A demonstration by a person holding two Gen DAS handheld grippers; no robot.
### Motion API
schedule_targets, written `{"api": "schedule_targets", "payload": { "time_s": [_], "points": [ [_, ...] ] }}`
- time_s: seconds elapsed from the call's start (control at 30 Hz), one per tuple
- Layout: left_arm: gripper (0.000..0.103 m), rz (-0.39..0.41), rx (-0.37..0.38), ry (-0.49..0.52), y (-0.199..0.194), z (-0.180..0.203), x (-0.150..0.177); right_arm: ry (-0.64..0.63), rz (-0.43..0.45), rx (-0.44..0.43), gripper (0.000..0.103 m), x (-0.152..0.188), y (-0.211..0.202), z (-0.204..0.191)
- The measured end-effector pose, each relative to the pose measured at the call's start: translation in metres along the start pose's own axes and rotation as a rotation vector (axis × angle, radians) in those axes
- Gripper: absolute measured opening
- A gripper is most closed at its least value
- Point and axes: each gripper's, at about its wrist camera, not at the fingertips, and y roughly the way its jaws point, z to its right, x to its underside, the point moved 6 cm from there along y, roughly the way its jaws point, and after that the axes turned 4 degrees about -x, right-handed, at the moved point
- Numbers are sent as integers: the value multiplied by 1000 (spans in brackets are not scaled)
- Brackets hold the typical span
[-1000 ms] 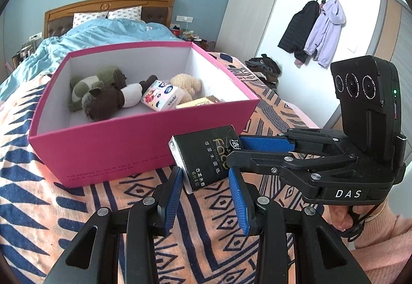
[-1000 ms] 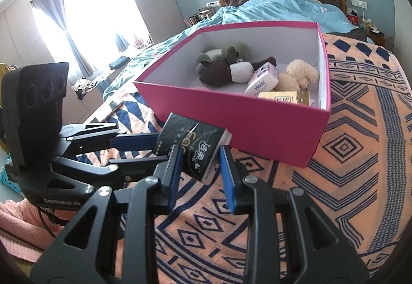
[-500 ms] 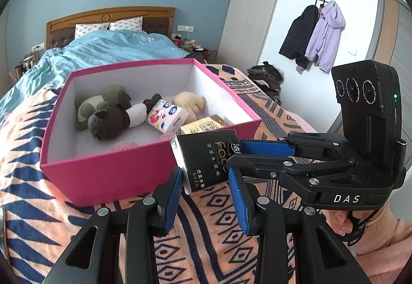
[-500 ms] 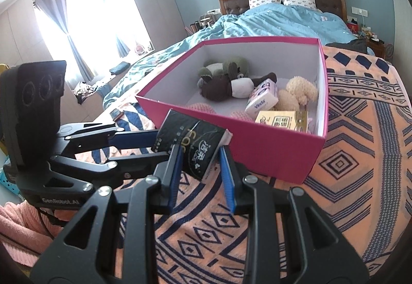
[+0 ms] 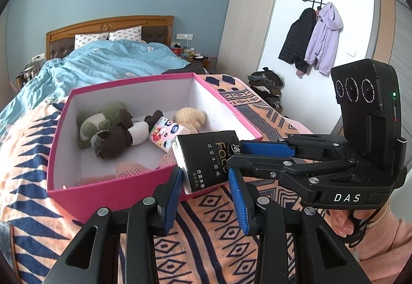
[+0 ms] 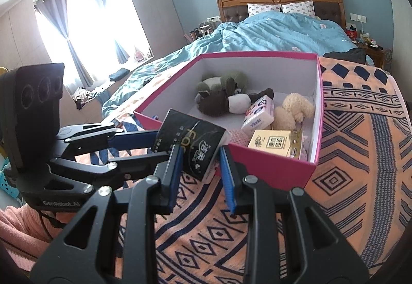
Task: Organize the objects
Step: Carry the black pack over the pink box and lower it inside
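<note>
black glossy tissue pack (image 5: 206, 159) clamped from both sides: left gripper (image 5: 204, 192) pinching one end, right gripper (image 6: 199, 166) pinching the other. lifted since a second ago, from level with the pink cardboard box (image 5: 108, 193) wall to hanging just above its near rim. probably ready to carry forward and drop beside the plush toys (image 5: 113, 126).

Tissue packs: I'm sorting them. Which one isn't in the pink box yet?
The black tissue pack, clamped between both hand-held grippers at the box's near wall; the floral white pack lies inside.
</note>
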Motion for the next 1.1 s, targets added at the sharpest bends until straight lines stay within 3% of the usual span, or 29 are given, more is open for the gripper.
{"api": "schedule_targets", "payload": {
  "time_s": [1.1],
  "points": [
    [36, 17, -7, -33, 16, -18, -27, 32, 18, -12, 32, -30, 17, 21]
  ]
}}
